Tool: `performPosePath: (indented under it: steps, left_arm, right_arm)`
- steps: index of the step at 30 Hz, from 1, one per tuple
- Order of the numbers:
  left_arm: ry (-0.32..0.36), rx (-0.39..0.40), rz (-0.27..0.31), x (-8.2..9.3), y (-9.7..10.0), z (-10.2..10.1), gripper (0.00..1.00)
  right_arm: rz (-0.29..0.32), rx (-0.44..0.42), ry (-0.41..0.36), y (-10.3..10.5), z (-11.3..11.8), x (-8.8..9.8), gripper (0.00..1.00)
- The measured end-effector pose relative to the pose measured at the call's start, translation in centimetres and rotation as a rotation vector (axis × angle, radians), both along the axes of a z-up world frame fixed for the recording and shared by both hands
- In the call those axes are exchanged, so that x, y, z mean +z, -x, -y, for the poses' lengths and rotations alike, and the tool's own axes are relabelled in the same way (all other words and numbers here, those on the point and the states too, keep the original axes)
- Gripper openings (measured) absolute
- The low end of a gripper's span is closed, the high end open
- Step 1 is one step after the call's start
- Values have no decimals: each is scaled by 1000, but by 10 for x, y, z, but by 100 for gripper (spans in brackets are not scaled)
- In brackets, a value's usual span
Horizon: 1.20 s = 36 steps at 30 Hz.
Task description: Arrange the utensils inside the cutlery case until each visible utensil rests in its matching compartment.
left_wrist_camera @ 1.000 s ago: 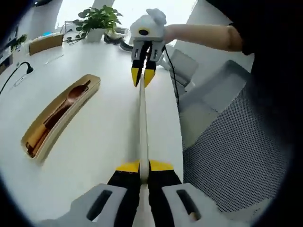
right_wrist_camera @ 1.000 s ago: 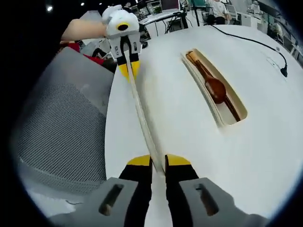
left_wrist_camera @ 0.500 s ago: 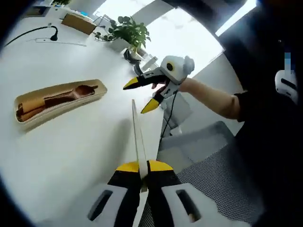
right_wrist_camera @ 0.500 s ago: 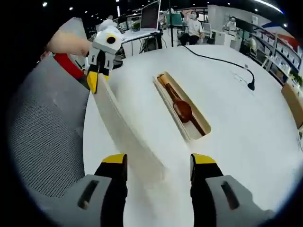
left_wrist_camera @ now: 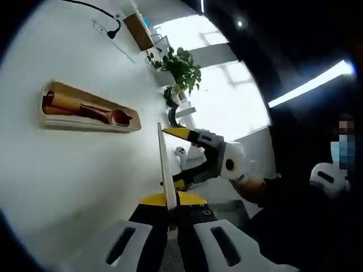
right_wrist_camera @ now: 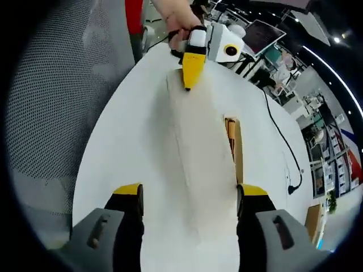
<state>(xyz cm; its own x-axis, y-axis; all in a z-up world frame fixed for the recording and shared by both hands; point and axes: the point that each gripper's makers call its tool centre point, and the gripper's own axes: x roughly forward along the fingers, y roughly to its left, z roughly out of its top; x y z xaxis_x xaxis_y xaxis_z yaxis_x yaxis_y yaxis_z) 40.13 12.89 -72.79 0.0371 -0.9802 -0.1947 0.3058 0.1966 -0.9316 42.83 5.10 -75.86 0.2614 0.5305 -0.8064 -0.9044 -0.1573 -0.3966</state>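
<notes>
Cutlery case [left_wrist_camera: 85, 109], a long wooden tray, is lying on the white table [left_wrist_camera: 57, 181] in the left gripper view, holding a dark wooden spoon [left_wrist_camera: 102, 113] and what looks like wooden sticks alongside it, too blurred to tell apart. Well apart from the tray, the left gripper [left_wrist_camera: 168, 199] is clamping its jaws tight on one end of the case lid [left_wrist_camera: 163, 167], a flat pale panel seen edge-on here and rising straight up from the jaws. In the right gripper view the same lid [right_wrist_camera: 198, 164] is showing its broad face, stretching from the far left gripper [right_wrist_camera: 193, 71] toward the camera and hiding most of the tray [right_wrist_camera: 233, 144], of which a narrow strip is peeking out past the lid's right edge. The right gripper [right_wrist_camera: 190, 191] is standing with its jaws spread wide on either side of the lid's near end, gripping nothing. In the left gripper view that other gripper [left_wrist_camera: 187, 158] is also reaching in from the right, jaws parted around the lid's edge, a person's hand [left_wrist_camera: 249, 184] behind it. A potted plant [left_wrist_camera: 180, 68], a black cable [left_wrist_camera: 93, 8] and a grey mesh chair [right_wrist_camera: 51, 102] are sitting around the table.
</notes>
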Motion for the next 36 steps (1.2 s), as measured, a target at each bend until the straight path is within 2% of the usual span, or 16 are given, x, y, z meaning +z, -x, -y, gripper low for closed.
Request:
performPosePath:
  steps: [1,5,7,9,10,13,16,21,23,24,25,27,30,33,36]
  left_arm:
    - [-1,-2,-28,0,2,0,3]
    - [-11,-32,-54,-2,8,0,3]
    - [-3,-53,-89,-2,12,0,3]
    - [-1,-53,-92,-1,12,-2,3]
    - [5,-58,-93,0,12,-2,3]
    - [13,-62,-100,2,12,-5,3]
    - [36,-74,-117,7,12,-9,3]
    - [55,-69,-128,10,9,-14,3]
    - [69,-68,-142,12,8,-15,3]
    - [64,-78,-154,11,10,-14,3]
    - [68,-77,-151,11,9,-13,3]
    - [71,-75,-153,10,8,-13,3]
    - [85,-64,-170,9,3,-14,3]
    - [88,-63,-167,10,1,-13,3]
    - [103,-69,-193,14,-2,-14,3]
  right_arm:
    - [5,10,-6,-2,-4,2,65]
    - [-13,58,11,-4,-20,1,66]
    - [-5,68,22,-4,-27,0,68]
    - [-1,63,10,-5,-32,2,68]
    - [-24,60,3,-2,-35,1,67]
    - [-24,70,21,-1,-37,-3,65]
    - [-37,71,39,-1,-36,-5,59]
    - [-72,52,26,1,-38,-2,53]
    - [-125,43,17,7,-40,-3,44]
    - [-130,25,15,5,-40,-2,40]
    - [-162,21,17,9,-42,-1,40]
    - [-120,38,23,3,-41,2,40]
    - [-125,27,24,1,-40,2,40]
    - [-96,45,30,-4,-39,1,40]
    - [-79,72,53,-4,-38,-2,41]
